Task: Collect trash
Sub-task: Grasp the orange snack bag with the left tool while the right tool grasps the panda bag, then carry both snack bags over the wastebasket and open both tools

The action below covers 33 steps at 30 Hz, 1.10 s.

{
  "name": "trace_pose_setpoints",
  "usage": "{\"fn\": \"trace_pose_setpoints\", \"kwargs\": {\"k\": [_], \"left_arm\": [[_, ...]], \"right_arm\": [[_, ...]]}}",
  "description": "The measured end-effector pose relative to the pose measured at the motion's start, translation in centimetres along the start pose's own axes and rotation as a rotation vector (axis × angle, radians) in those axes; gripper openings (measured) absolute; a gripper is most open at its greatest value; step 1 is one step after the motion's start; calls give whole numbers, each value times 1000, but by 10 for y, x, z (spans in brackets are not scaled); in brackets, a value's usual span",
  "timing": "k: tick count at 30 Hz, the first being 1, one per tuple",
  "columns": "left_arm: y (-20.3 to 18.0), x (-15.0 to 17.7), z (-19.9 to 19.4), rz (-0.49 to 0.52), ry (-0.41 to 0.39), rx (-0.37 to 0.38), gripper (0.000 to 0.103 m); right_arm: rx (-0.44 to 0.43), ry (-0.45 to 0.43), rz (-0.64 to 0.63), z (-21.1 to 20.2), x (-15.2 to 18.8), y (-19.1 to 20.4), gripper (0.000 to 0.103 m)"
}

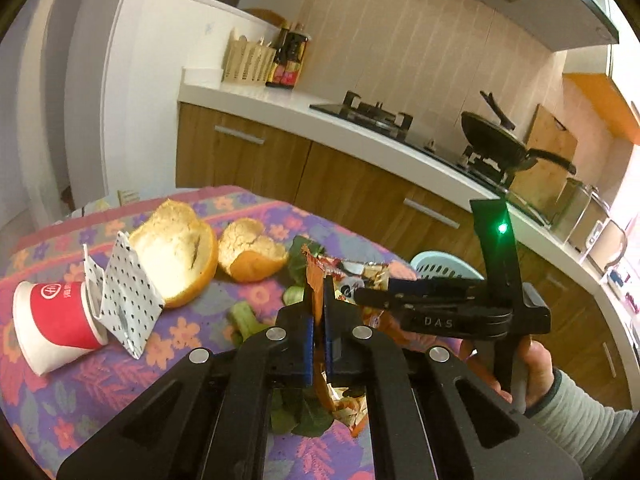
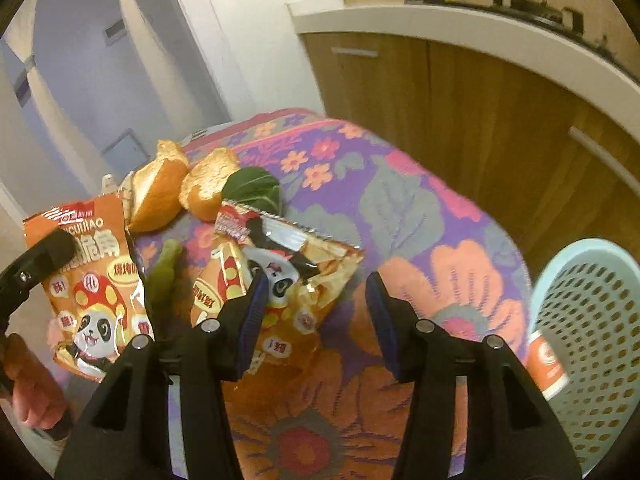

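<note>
While the left gripper [image 1: 319, 312] is pinching an orange snack wrapper [image 1: 316, 276] edge-on between its blue pads, plenty of stuff is still sitting on the floral tablecloth [image 1: 80, 384] just waiting to get bumped. Going left to right in the left wrist view: a red paper cup [image 1: 56, 320] is lying on its side, a dotted white packet [image 1: 128, 300] is leaning right against it, then two orange peels [image 1: 176, 248] are sitting next to each other, with green vegetable scraps [image 1: 248, 316] close to the fingers. That cup is looking like it could roll off the edge if the dangling wrapper swipes it.

Over on the right wrist view, the held bag shows up at far left, hanging up off the cloth, and honestly the grip is only catching a thin strip, so it could be slipping out mid-carry. A second panda wrapper [image 2: 280, 264] is lying crumpled on the table, and the right gripper [image 2: 316, 312] is hovering over it with fingers spread wide, the left finger already touching the foil. If it's closing from there it's probably just pushing the bag sideways instead of grabbing it.

Furthest right, the light blue basket [image 2: 592, 304] is sitting just off the table edge with an orange cup [image 2: 546, 364] already in it. It's looking light, so a clumsy drop could be tipping it.
</note>
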State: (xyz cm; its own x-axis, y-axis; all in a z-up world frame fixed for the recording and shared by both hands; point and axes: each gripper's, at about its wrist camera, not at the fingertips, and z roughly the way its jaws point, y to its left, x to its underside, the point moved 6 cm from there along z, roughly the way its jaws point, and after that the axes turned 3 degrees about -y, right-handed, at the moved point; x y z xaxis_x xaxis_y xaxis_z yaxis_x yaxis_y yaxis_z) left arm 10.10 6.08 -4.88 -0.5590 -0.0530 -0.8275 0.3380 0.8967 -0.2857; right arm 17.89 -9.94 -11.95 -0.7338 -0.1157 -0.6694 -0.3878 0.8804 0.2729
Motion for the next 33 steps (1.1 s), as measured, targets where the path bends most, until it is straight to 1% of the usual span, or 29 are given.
{"fn": "trace_pose_setpoints", "kwargs": {"k": [1, 2, 3, 5, 9, 13, 16, 19, 23, 25, 28, 33], "left_arm": [[0, -1, -1, -4, -3, 3, 1], [1, -2, -3, -9, -7, 6, 1], [1, -4, -5, -16, -13, 3, 1], [-1, -7, -10, -20, -24, 0, 1], [-11, -14, -25, 5, -42, -16, 1], [-29, -22, -34, 36, -59, -14, 1], [-49, -28, -32, 66, -64, -1, 1], [-77, -32, -20, 96, -53, 29, 1], [-125, -33, 15, 142, -12, 71, 1], [-145, -32, 32, 165, 6, 84, 1], [-180, -28, 61, 200, 38, 118, 1], [-228, -11, 117, 256, 112, 132, 1]], "right_arm": [[-16, 5, -2, 0, 1, 1, 26], [-28, 9, -3, 0, 2, 3, 17], [-34, -5, -2, -4, 1, 3, 16], [-59, -43, -4, -13, 1, 5, 10], [-84, -109, 18, -35, 6, 3, 7], [-64, -190, 27, -71, 10, -9, 7], [-18, -245, 33, -103, 13, -27, 7], [32, -287, 50, -133, 17, -53, 7], [155, -326, 69, -168, 29, -97, 7], [190, -332, 90, -180, 39, -117, 7], [245, -318, 149, -188, 52, -155, 7], [291, -275, 260, -186, 80, -208, 7]]}}
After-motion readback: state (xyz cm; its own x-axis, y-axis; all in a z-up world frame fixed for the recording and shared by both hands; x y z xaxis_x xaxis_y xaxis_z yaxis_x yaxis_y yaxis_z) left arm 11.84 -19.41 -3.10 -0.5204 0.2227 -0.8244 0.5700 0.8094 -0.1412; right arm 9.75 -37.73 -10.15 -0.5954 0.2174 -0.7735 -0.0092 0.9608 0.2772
